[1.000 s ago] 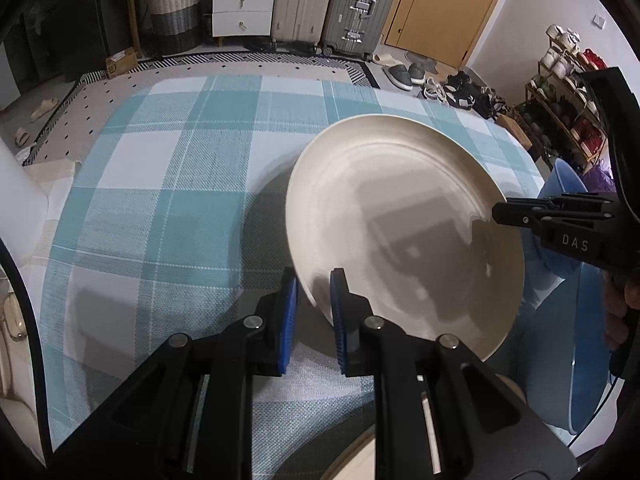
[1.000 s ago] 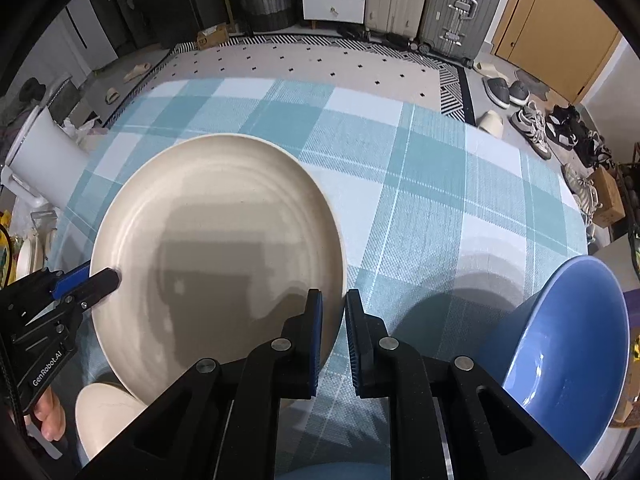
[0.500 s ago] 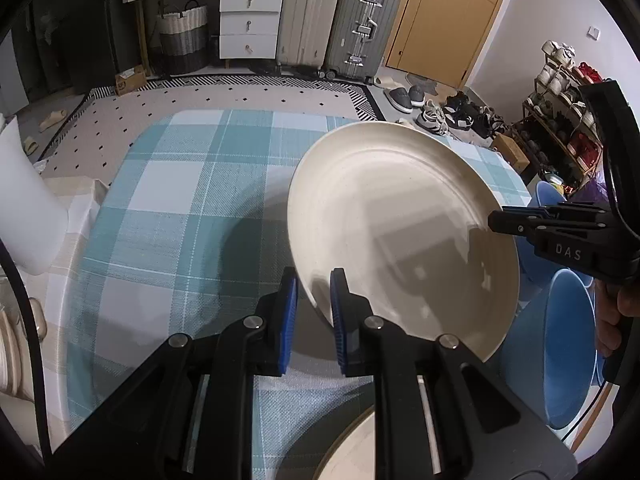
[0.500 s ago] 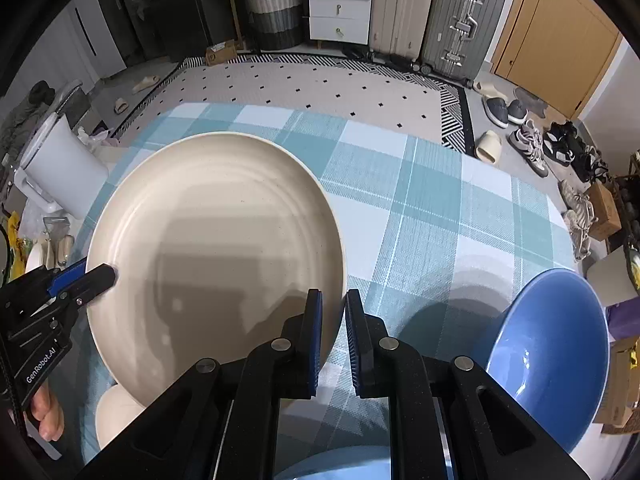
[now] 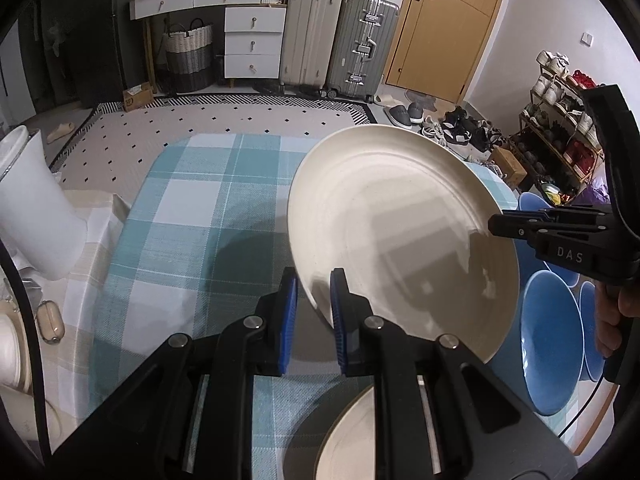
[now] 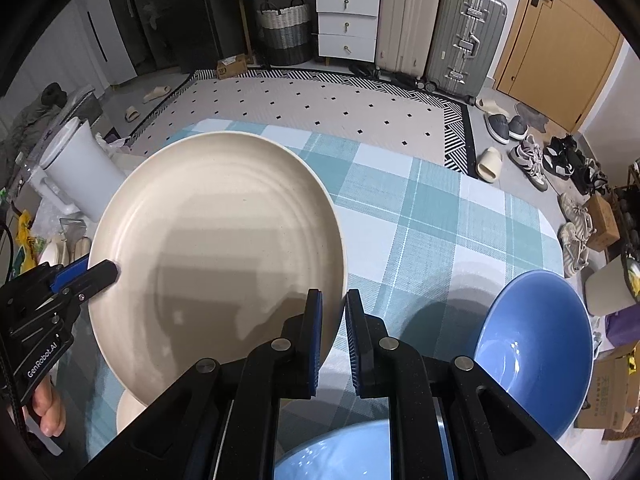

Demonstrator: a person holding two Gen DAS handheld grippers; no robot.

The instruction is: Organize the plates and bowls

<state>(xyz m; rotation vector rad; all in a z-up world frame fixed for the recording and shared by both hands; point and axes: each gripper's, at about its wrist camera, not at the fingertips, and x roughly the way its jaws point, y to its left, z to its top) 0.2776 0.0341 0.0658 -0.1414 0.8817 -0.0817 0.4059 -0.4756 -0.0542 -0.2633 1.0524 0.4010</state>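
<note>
Left tool (image 5: 313,304) and right tool (image 6: 331,320): we have both clamped on opposite rims of the cream plate (image 5: 392,232), clear above the desk (image 5: 192,216).

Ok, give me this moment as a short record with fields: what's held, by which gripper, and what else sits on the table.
held item: cream plate, lifted and tilted above the checked tablecloth
left gripper: jaws shut on the plate's rim
right gripper: jaws shut on the opposite rim
below: second cream plate
nearby: blue bowl; another blue bowl at the bottom edge
</note>
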